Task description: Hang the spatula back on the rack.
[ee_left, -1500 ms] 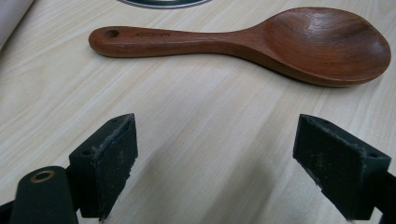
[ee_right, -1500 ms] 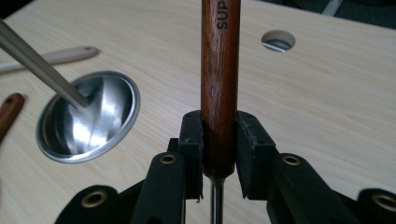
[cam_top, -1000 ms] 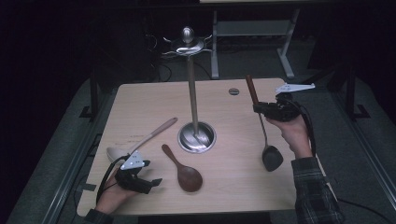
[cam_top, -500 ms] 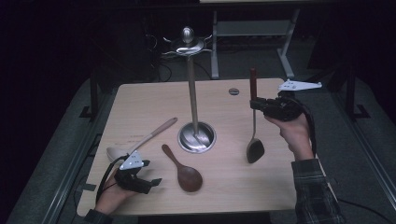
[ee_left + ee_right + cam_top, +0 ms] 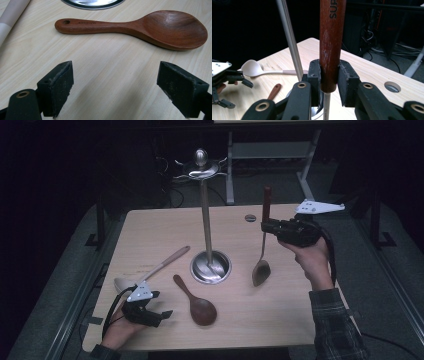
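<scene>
My right gripper (image 5: 267,226) is shut on the red-brown wooden handle (image 5: 331,45) of a metal spoon, which it holds upright. The spoon's bowl (image 5: 261,272) hangs low over the table, just right of the stand's base (image 5: 210,266). The tall steel hook stand (image 5: 202,167) rises at the table's middle, and its pole (image 5: 289,37) passes left of the held handle. My left gripper (image 5: 161,304) rests open at the front left, nothing between its jaws. A dark wooden spoon (image 5: 140,25) lies flat just beyond its fingertips (image 5: 60,85).
A white ladle (image 5: 150,270) lies slanted left of the stand base, near the left gripper. A round cable hole (image 5: 250,218) sits at the table's (image 5: 150,225) far edge. Dark floor, cables and a desk frame lie beyond.
The right gripper has risen and shifted left toward the stand with the spoon. The spoon swung from tilted to upright. The left gripper stayed put.
</scene>
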`<state>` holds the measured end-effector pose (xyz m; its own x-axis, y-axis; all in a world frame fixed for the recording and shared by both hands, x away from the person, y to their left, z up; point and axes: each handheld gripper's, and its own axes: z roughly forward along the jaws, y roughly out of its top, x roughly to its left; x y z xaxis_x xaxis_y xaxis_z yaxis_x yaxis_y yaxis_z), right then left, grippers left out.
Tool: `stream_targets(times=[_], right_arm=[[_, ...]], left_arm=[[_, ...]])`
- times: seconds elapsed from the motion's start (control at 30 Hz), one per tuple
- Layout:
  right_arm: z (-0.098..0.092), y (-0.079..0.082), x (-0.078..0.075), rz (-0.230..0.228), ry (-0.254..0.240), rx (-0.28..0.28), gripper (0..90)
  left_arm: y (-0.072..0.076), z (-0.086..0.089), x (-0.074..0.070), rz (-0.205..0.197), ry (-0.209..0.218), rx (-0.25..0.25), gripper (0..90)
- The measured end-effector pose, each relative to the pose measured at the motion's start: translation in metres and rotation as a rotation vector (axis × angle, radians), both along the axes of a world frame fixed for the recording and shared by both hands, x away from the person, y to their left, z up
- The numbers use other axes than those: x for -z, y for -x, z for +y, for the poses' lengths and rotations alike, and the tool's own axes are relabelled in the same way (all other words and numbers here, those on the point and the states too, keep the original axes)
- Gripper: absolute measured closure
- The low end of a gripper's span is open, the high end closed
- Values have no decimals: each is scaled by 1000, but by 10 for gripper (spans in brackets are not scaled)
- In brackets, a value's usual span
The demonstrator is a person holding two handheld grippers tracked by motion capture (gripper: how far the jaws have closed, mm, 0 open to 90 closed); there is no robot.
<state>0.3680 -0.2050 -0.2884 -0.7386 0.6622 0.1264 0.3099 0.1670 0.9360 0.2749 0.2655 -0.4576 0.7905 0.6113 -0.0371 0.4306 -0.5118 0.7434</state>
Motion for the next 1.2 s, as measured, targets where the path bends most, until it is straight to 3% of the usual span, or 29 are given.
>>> stream_targets(times=[0.57,1.2], right_arm=[[24,-5,-41,-59,-8,-102,731],[54,-10,-61,-86,7,-183,731]], left_arm=[[1,-1,0,2,9,-4,135],[1,-1,0,5,8,0,135]])
